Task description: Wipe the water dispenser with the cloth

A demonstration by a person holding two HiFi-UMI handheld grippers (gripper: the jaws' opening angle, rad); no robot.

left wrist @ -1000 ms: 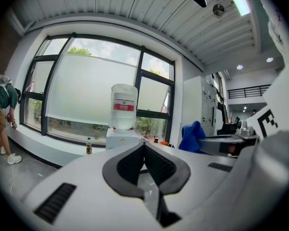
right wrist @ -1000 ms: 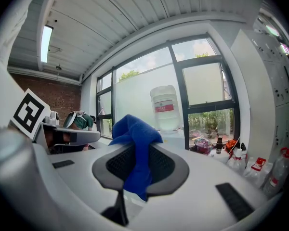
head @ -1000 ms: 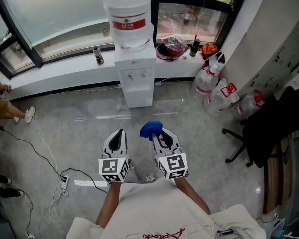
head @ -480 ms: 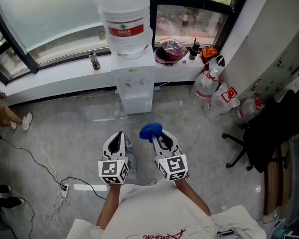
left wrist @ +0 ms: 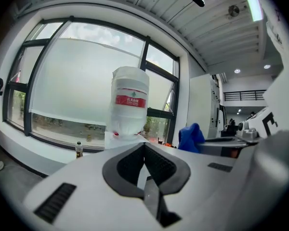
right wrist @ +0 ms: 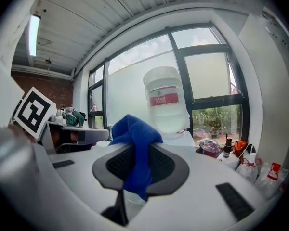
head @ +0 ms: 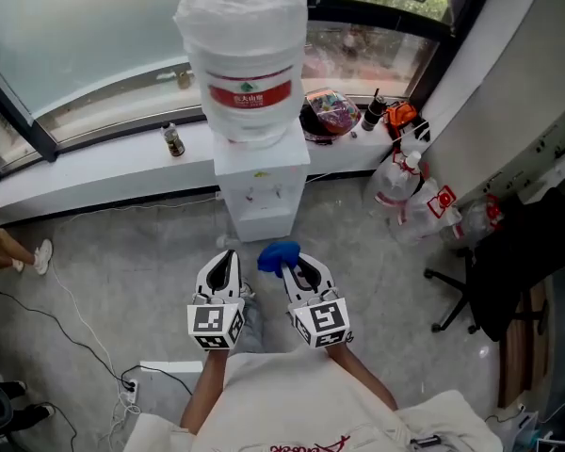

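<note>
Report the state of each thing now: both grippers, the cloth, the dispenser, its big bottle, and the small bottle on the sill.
Left gripper: shut, empty.
Right gripper: shut on the blue cloth.
Blue cloth: bunched, pinched between the right jaws, apart from the dispenser.
White water dispenser: upright on the floor, untouched.
Large clear water bottle: inverted on the dispenser, wrapped in plastic film.
Small dark bottle: upright on the sill.
</note>
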